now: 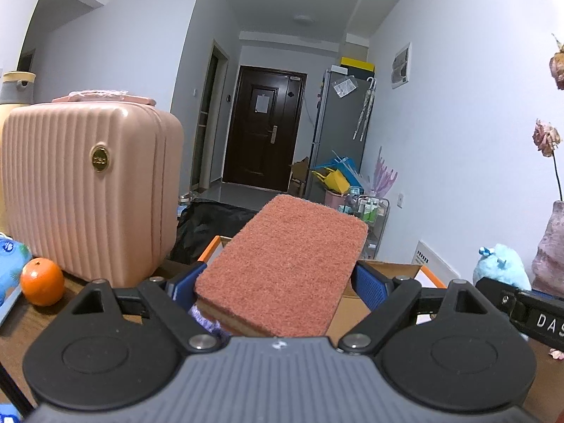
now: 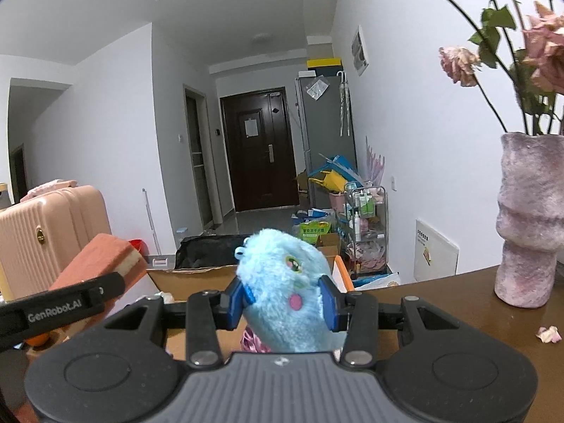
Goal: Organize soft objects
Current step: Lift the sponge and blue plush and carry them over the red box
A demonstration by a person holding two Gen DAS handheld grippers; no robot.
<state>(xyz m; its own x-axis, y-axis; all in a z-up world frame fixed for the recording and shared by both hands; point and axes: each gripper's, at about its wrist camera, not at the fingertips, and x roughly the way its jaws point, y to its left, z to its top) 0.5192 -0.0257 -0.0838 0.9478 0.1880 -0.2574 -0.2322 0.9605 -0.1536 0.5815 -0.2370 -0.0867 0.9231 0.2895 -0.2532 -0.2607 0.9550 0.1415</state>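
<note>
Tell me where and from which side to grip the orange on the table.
Grip the orange across its widest middle, coming from above with open jaws. It is round and sits free on the table, but the suitcase stands close behind it and a blue item sits at its left, so a level approach looks crowded. Both grippers are full now.

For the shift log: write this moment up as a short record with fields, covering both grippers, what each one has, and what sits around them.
left gripper: shut on the sponge, held flat across its width
right gripper: shut on the plush toy, light blue, face towards the camera
cardboard box: open, just beyond both grippers
table: brown wood
vase: pink, upright on the table at right, holding dried roses
suitcase: pink, ribbed, at left
orange: on the table beside the suitcase
</note>
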